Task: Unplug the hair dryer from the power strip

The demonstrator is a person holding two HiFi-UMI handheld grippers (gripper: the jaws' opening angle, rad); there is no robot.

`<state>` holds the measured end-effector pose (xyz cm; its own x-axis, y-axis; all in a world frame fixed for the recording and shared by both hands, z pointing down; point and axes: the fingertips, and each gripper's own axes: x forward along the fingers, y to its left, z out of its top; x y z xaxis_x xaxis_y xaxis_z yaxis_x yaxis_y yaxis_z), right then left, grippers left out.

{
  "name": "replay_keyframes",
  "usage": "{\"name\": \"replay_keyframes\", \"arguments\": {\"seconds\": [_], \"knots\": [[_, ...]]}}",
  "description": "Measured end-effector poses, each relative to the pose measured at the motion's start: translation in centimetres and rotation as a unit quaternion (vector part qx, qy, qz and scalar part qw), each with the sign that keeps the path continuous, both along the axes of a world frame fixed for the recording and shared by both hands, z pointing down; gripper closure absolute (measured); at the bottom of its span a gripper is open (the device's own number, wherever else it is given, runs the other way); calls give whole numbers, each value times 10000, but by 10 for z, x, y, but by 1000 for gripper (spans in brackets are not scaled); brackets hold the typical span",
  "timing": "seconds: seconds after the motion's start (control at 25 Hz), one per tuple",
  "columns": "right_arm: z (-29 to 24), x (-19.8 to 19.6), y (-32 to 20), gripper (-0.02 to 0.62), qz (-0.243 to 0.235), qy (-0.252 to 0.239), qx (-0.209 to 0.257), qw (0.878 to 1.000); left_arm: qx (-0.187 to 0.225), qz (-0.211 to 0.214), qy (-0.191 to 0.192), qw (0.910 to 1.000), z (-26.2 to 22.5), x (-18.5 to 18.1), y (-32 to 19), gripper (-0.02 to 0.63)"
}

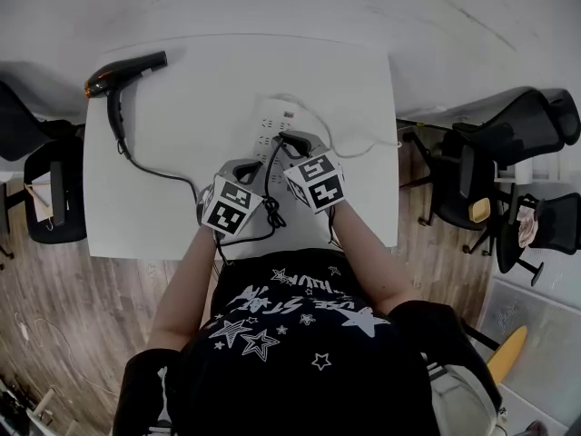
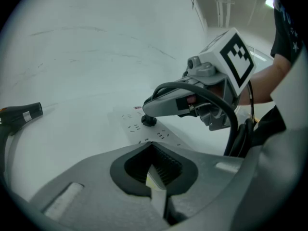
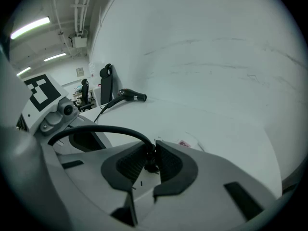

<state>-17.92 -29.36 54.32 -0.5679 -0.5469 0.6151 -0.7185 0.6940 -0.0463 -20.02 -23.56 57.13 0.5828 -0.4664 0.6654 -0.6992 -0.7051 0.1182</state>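
Note:
A white power strip (image 1: 270, 123) lies mid-table, with its sockets showing in the left gripper view (image 2: 144, 129). The black plug (image 2: 148, 121) stands in one socket, and its black cord (image 1: 163, 173) runs left to the black hair dryer (image 1: 123, 73) at the far left corner. My right gripper (image 1: 292, 141) reaches down onto the strip and is shut on the plug (image 3: 151, 160), the pads pressing both its sides. My left gripper (image 1: 243, 169) is at the strip's near end, its jaws closed on the strip's pale edge (image 2: 156, 177). The cord loops over the right gripper.
The strip's white cable (image 1: 363, 143) trails off the table's right side. Office chairs stand left (image 1: 45, 180) and right (image 1: 508, 143) of the table on a wood floor. The person stands at the table's near edge.

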Motion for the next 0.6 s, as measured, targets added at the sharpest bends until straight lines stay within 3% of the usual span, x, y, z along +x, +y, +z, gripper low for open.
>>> {"name": "replay_keyframes", "arguments": {"seconds": [0.16, 0.32, 0.44, 0.6], "knots": [[-1, -1, 1, 532, -113, 156, 62, 9998, 7, -54, -73, 10000, 0, -1, 0, 598], [-22, -3, 4, 532, -166, -192, 224, 9994, -10, -80, -48, 10000, 0, 1, -2, 598], [-28, -7, 7, 532, -371, 82, 430, 9984, 22, -154, -51, 9999, 1, -1, -1, 598], [-28, 6, 8, 531, -228, 102, 415, 9988, 32, -141, -74, 9999, 0, 1, 0, 598]]}}
